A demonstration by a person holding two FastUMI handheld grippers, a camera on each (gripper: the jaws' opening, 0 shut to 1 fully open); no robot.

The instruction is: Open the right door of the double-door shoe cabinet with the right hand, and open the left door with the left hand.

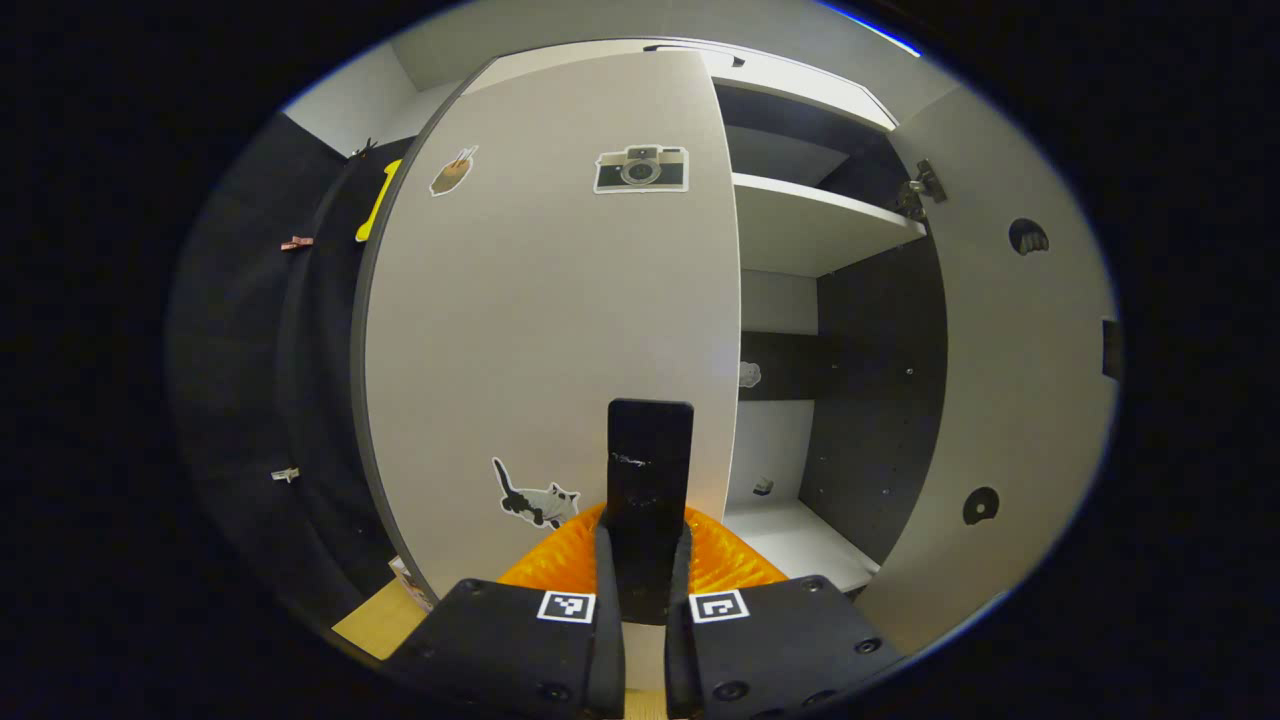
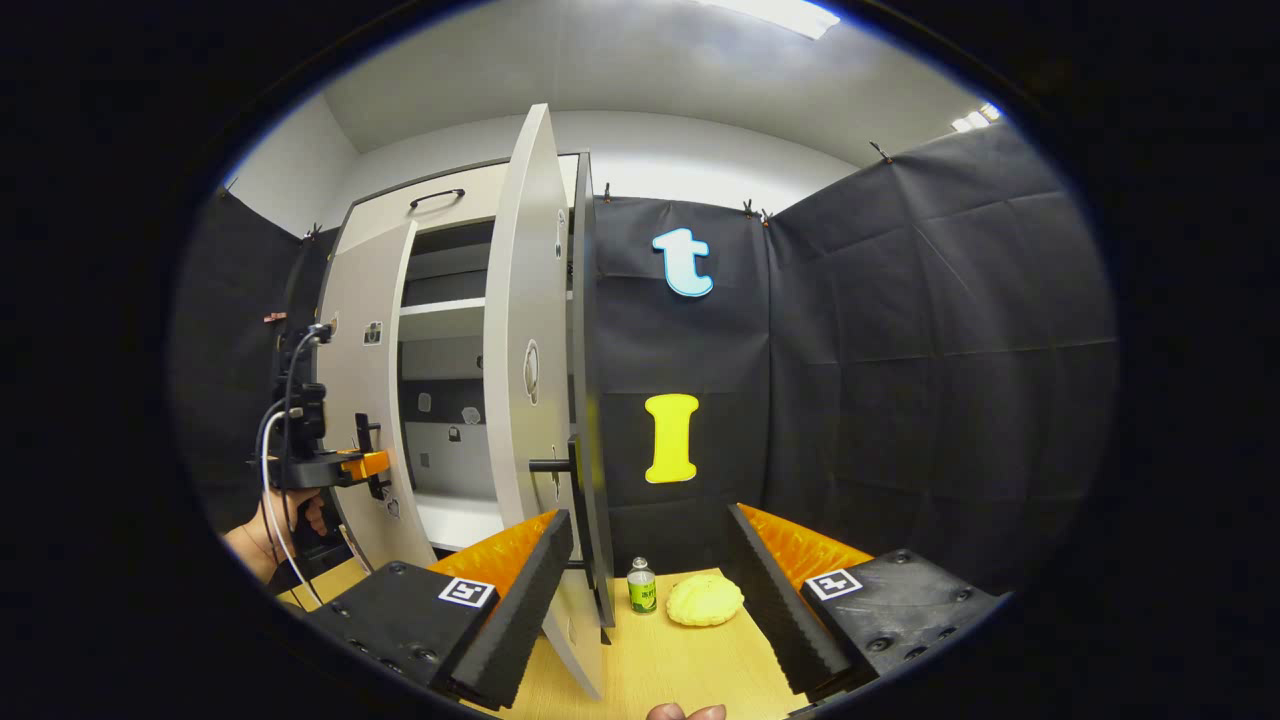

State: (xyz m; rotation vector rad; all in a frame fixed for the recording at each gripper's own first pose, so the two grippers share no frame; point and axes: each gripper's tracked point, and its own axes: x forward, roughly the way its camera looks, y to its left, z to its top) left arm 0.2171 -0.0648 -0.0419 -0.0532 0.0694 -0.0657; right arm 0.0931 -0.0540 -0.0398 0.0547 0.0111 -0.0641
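Closest to the lens in the left gripper view, the left claw (image 1: 648,585) sits at the bottom centre with its two fingers narrowed onto the dark upright handle (image 1: 650,480) of the left door (image 1: 550,300), one finger pressing on each side. That door fills the middle of the frame and carries three stickers: a camera (image 1: 641,169) near the top, a small drink-like one at upper left, and a cat (image 1: 535,497) low down beside the handle. To the right, the shoe cabinet (image 1: 800,230) stands open, with one pale shelf at the upper right and the cabinet floor at lower right. The right door (image 1: 1010,380) is swung outward along the right edge, its inner face showing two round holes and one hinge near the top.

In the right gripper view, the right claw (image 2: 650,590) is spread wide at the bottom of the frame, holding nothing. The right door (image 2: 530,400) appears edge-on between its fingers, close to the left finger. This view adds the light wooden worktop (image 2: 690,670), with one small green-labelled bottle (image 2: 641,587) and one yellow bun-like lump (image 2: 705,601) just beside it at lower centre. At far left, a hand (image 2: 275,535) holds the left claw (image 2: 370,465) against the left door (image 2: 365,400).
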